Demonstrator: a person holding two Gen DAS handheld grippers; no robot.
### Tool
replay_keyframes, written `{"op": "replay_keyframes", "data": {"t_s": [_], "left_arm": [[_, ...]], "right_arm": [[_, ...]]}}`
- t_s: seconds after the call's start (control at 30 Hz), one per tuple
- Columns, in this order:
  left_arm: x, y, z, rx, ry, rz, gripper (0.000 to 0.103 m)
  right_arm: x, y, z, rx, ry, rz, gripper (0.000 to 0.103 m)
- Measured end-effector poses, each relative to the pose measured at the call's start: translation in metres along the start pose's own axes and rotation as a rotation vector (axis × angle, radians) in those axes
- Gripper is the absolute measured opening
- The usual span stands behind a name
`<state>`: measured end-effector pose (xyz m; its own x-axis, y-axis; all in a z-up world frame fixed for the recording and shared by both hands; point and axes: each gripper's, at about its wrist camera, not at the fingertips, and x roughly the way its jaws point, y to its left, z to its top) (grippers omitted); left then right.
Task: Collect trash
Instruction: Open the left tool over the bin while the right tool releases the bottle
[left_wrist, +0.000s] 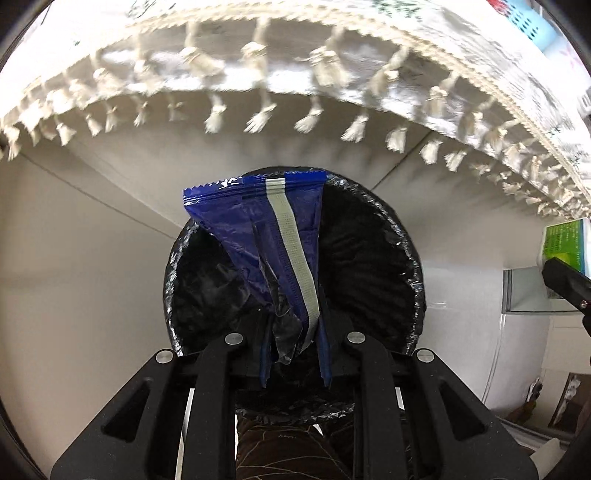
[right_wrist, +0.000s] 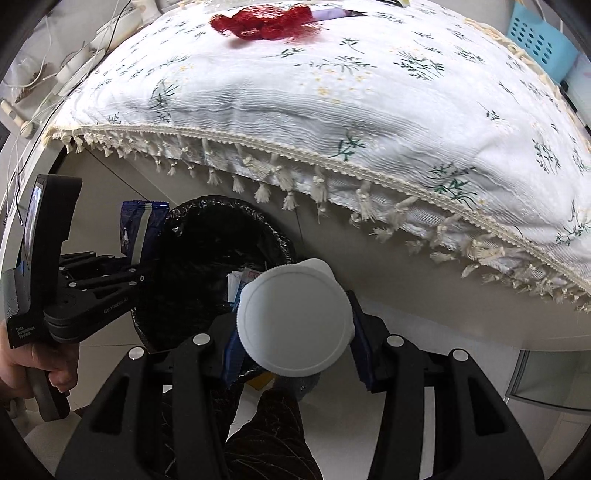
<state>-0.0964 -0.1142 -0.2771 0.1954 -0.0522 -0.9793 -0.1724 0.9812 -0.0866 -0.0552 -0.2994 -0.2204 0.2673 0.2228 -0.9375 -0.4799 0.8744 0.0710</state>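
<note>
My left gripper (left_wrist: 293, 343) is shut on a blue snack wrapper (left_wrist: 273, 236) with a silver stripe and holds it over the black-lined trash bin (left_wrist: 369, 258). In the right wrist view the same wrapper (right_wrist: 140, 225) hangs at the bin's (right_wrist: 207, 236) left rim, held by the left gripper (right_wrist: 129, 264). My right gripper (right_wrist: 295, 332) is shut on a white bottle with a ribbed lid (right_wrist: 293, 321), held just above the bin's near right edge. The bottle's green label (left_wrist: 565, 247) shows at the right edge of the left wrist view.
A table with a white floral tasselled cloth (right_wrist: 332, 110) overhangs the bin. A red mesh bundle (right_wrist: 266, 22) lies on its far side. A blue basket (right_wrist: 539, 44) stands at the far right. Some paper trash (right_wrist: 240, 280) lies in the bin. Pale floor tiles surround it.
</note>
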Motion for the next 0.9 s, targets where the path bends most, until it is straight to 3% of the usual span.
{"op": "replay_keyframes", "data": {"t_s": [0.27, 0.43, 0.57, 0.63, 0.9], "left_arm": [[-0.014, -0.007, 0.004, 0.043, -0.04, -0.002, 0.042], [-0.031, 0.002, 0.005, 0.031, -0.081, -0.006, 0.067], [-0.043, 0.011, 0.005, 0.013, -0.116, -0.011, 0.079], [-0.047, 0.017, 0.004, -0.004, -0.132, 0.002, 0.092], [-0.067, 0.049, -0.002, -0.096, -0.178, 0.015, 0.097]], "right_arm": [[0.006, 0.008, 0.006, -0.002, 0.01, 0.001, 0.046], [0.012, 0.022, 0.014, -0.033, 0.024, 0.0, 0.046], [0.016, 0.032, 0.02, -0.056, 0.027, 0.004, 0.046], [0.018, 0.037, 0.023, -0.065, 0.028, 0.005, 0.046], [0.03, 0.063, 0.034, -0.108, 0.042, 0.017, 0.046]]}}
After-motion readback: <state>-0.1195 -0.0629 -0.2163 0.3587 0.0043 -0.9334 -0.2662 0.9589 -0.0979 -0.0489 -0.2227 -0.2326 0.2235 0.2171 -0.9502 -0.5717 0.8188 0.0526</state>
